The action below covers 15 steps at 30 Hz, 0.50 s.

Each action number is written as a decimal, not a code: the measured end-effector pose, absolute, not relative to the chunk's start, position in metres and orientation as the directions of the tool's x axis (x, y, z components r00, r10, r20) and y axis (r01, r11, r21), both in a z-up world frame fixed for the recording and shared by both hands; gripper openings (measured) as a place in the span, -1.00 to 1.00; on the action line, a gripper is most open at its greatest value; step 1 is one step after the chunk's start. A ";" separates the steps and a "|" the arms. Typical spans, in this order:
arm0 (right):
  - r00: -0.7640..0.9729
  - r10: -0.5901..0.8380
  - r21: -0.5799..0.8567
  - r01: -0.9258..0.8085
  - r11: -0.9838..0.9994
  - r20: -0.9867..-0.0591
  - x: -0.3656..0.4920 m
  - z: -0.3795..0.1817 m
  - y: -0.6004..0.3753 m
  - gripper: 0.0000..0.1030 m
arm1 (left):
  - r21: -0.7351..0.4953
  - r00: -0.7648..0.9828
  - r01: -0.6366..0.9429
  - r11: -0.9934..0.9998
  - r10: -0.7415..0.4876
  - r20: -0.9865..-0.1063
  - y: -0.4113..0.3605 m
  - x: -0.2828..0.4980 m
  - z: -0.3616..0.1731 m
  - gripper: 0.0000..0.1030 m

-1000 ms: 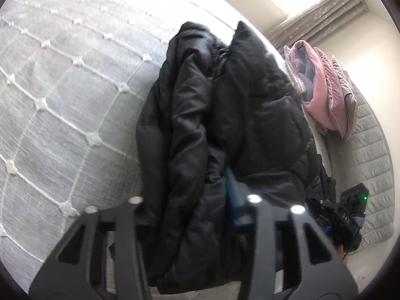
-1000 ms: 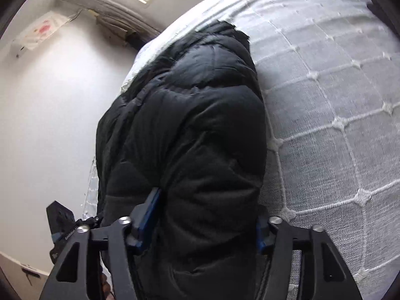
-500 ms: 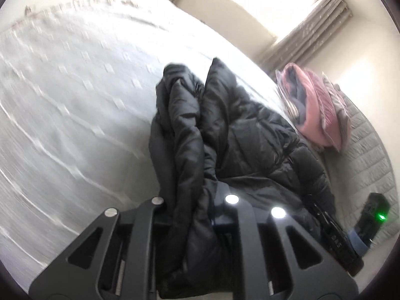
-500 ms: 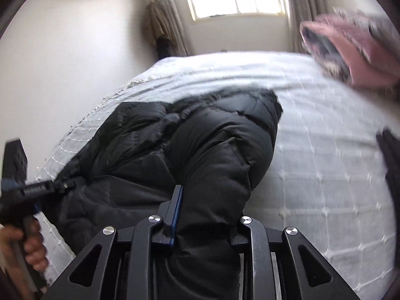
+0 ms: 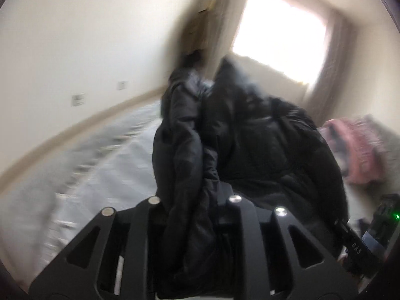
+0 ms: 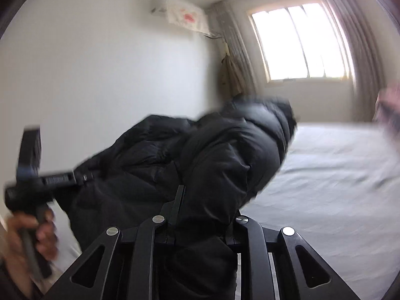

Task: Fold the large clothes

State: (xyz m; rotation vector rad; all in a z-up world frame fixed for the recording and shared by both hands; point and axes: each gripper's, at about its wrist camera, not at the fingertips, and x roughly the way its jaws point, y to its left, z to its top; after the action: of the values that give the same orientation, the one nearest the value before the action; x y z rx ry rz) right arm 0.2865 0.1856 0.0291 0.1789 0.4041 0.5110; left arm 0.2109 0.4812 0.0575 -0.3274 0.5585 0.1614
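Observation:
A large black puffer jacket [image 5: 262, 145] is lifted off the grey quilted bed [image 5: 100, 170], hanging bunched between both grippers. My left gripper [image 5: 192, 200] is shut on a thick fold of the jacket's near edge. My right gripper [image 6: 202, 215] is shut on the other side of the jacket [image 6: 225, 155], which fills the space between its fingers. The left gripper and the hand holding it show at the left of the right wrist view [image 6: 37, 185]. Both views are blurred by motion.
The bed [image 6: 337, 175] spreads right of the jacket. A pink and grey folded blanket [image 5: 355, 147] lies at its far right. White walls, a bright window [image 6: 300, 45] with curtains and a hanging beige garment [image 6: 231, 75] stand behind.
Both grippers closed on the jacket and rose, tilting upward. The jacket has come up off the bed and now hangs in front of the wall and window.

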 end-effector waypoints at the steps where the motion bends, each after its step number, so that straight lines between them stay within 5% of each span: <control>1: 0.731 0.561 0.370 -0.434 0.822 -0.388 0.307 0.005 0.205 -0.48 | -0.255 0.809 -0.278 0.926 0.083 -0.582 0.497 0.216 0.044 -0.45; 4: 0.461 0.627 0.524 -0.345 0.779 -0.628 0.352 -0.088 0.263 -0.26 | -0.269 0.664 -0.412 0.870 0.084 -0.743 0.558 0.232 -0.028 -0.38; 6: 0.282 0.567 0.485 -0.312 0.817 -0.774 0.356 -0.145 0.293 -0.23 | -0.283 0.602 -0.473 0.834 0.071 -0.796 0.587 0.222 -0.063 -0.27; 8: 0.333 0.620 0.528 -0.329 0.782 -0.711 0.335 -0.163 0.286 0.26 | -0.371 0.673 -0.446 0.814 0.032 -0.739 0.602 0.202 -0.066 -0.10; 9: 0.354 0.620 0.525 -0.333 0.783 -0.701 0.329 -0.161 0.280 0.34 | -0.398 0.689 -0.446 0.802 0.023 -0.725 0.606 0.196 -0.064 -0.06; 15: 0.366 0.582 0.474 -0.347 0.809 -0.726 0.311 -0.139 0.219 0.37 | -0.316 0.717 -0.559 0.767 0.255 -0.649 0.589 0.141 -0.004 0.07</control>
State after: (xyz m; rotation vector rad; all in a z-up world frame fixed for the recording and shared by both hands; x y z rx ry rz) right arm 0.3110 0.2185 -0.1386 0.2575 1.0362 0.6061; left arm 0.1409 0.5889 -0.0041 -0.5273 0.6209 0.4738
